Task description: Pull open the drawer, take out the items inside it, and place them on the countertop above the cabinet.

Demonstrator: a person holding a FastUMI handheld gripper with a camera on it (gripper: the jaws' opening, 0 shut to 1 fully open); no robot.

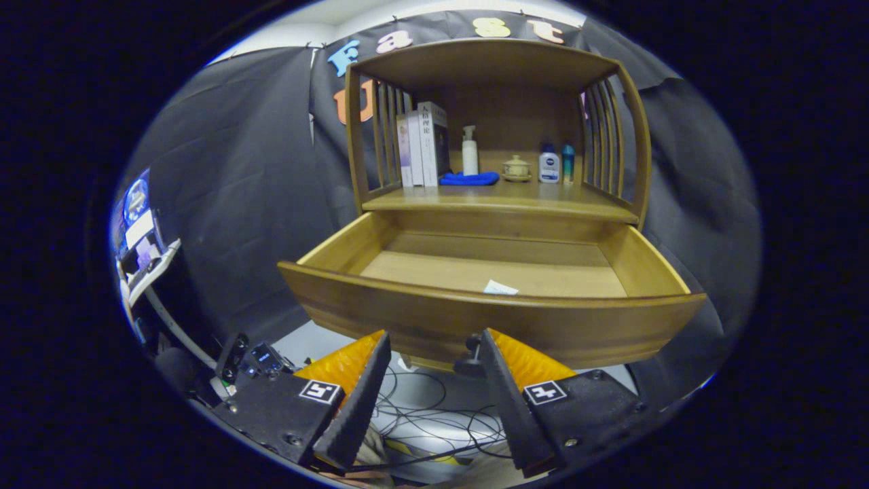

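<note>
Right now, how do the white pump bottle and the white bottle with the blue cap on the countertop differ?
The pump bottle is taller and slimmer, with a pump head; the blue-capped bottle is shorter and squatter, with a dark label. The pump bottle stands by the blue cloth, the other beside the teal bottle. Both are upright. The gripper is open before the drawer.

The light is dim and even, with a cool cast on the black cloth wall and a warmer tone on the wood. It seems to fall from above and in front: the surface (pixel 502 197) and the floor of the drawer (pixel 475 272) are the brightest parts, while the recess under the cabinet top (pixel 489 61) sinks into soft shade. The drawer front (pixel 489 322) is darker towards its lower edge. A small monitor (pixel 136 204) glows at the far side. Fisheye distortion bows the drawer front and the cabinet posts outwards. The middle is fairly sharp; the rim softens, and the hand-held gripper (pixel 434 353), open, looks slightly blurred.
</note>
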